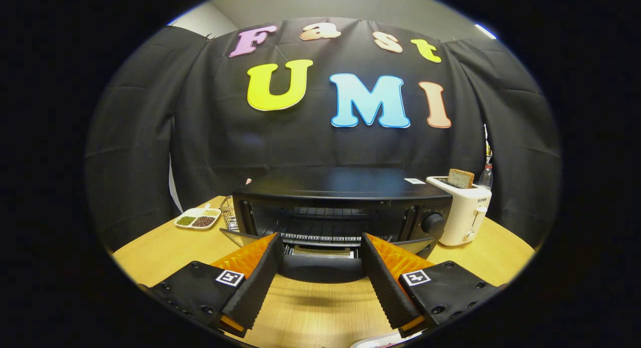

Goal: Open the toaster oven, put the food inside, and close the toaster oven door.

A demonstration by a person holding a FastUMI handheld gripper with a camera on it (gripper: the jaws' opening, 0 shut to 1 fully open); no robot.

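The gripper [321, 248], fingers spread and empty, faces the toaster oven [345, 208] just ahead, its door [320, 268] (already down) between the fingertips. Fetch the food next, keeping above that door.

The gripper [320, 253] is spread wide, its 2 fingers [260, 283] flanking the handle [320, 269] of the toaster oven door [400, 245] without touching it. The door hangs folded down — the toaster oven [345, 198] cavity stands open, with a wire rack [320, 235] visible inside. A control knob [431, 223] sits on the oven's right panel. Beside the oven on the wooden table [165, 253]: a white toaster [463, 215] holding 1 bread slice [460, 178], and, on the opposite side, a divided dish [198, 219] of grains.
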